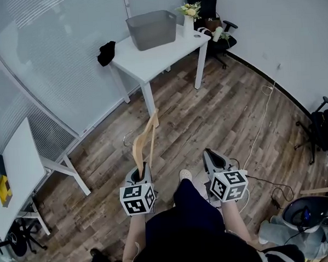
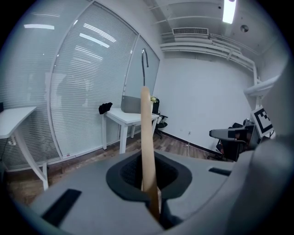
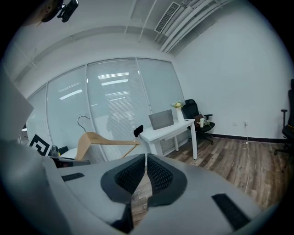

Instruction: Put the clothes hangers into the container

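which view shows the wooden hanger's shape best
Right gripper view: the hanger appears side-on, hook included. Head view foreshortens it above the left hand-held gripper; left gripper view shows only its thin edge.

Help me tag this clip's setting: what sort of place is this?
Most likely a small office room: a white desk carrying a gray container, glass partition walls with blinds, and a black office chair in the corner.
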